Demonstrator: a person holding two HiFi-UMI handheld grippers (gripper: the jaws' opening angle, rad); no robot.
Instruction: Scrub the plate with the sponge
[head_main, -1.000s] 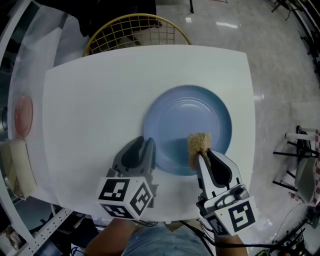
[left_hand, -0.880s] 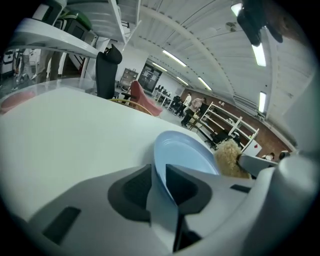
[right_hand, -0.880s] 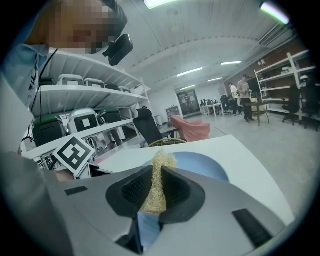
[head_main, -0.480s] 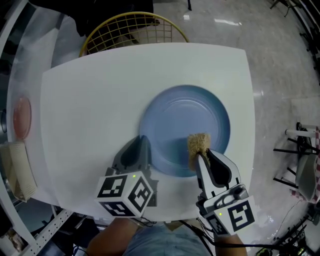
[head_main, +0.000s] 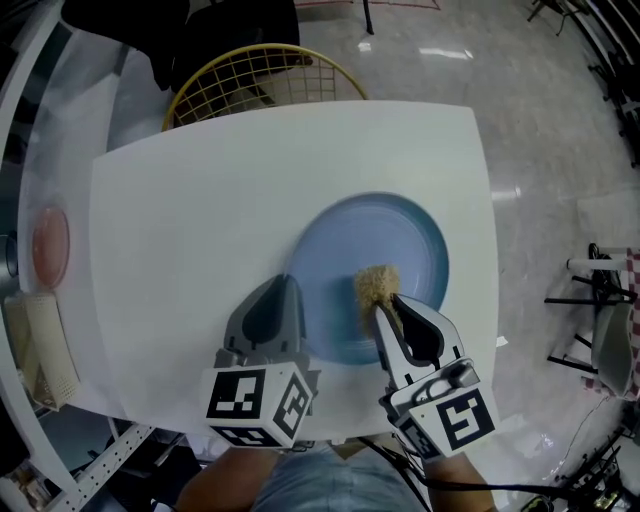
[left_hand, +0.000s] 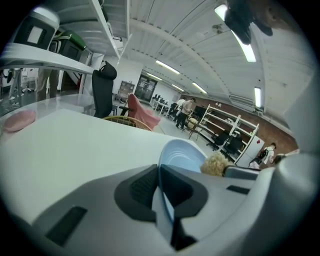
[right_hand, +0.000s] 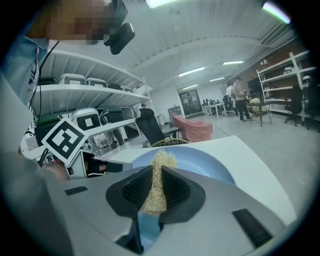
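Note:
A blue plate (head_main: 400, 240) lies on the white table (head_main: 200, 200). My left gripper (head_main: 288, 292) is shut on the plate's near left rim; in the left gripper view the rim (left_hand: 172, 155) runs between the jaws of the left gripper (left_hand: 159, 172). My right gripper (head_main: 383, 305) is shut on a tan fibrous sponge (head_main: 373, 284), which rests on the plate's inner surface near its middle. In the right gripper view the sponge (right_hand: 157, 172) sticks out past the right gripper (right_hand: 154, 176) and over the plate (right_hand: 200, 162).
A yellow wire chair (head_main: 265, 70) stands behind the table's far edge. A pink dish (head_main: 48, 245) and a tan mesh object (head_main: 40, 345) lie off the table's left side. The table's near edge runs just under both grippers. Shiny floor lies to the right.
The right gripper has slid the sponge left and away from me, from the plate's near right part toward its middle. The left gripper has stayed shut on the rim.

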